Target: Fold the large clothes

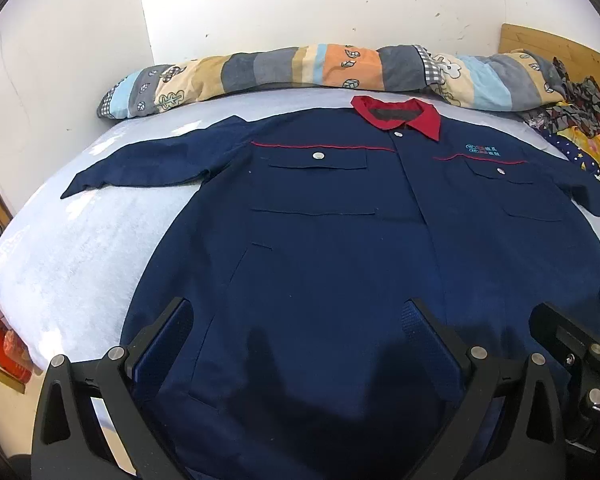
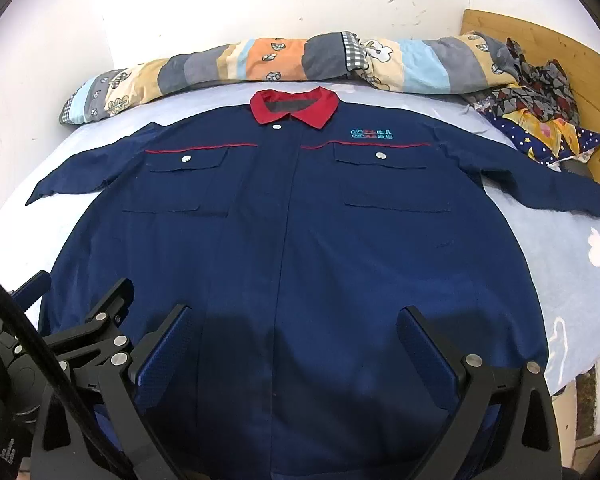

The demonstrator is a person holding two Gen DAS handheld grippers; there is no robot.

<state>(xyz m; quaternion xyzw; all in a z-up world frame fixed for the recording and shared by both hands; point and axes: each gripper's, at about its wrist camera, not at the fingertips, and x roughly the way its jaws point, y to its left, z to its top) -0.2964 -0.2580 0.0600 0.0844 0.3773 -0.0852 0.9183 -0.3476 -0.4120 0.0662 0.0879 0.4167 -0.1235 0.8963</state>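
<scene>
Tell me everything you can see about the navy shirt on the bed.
The shirt is navy woven cloth with a red collar, thin red chest piping, two flapped chest pockets with silver snaps, a covered front placket and a small teal logo. It lies flat, front up and closed on the pale blue bed, collar toward the rolled quilt, short sleeves spread out. Both open claws, left and right, hover over its hem.

White scuffed walls (image 2: 220, 8) meet in a corner; bed with pale blue sheet (image 1: 80, 248); wooden headboard (image 2: 560, 52) at right.
</scene>
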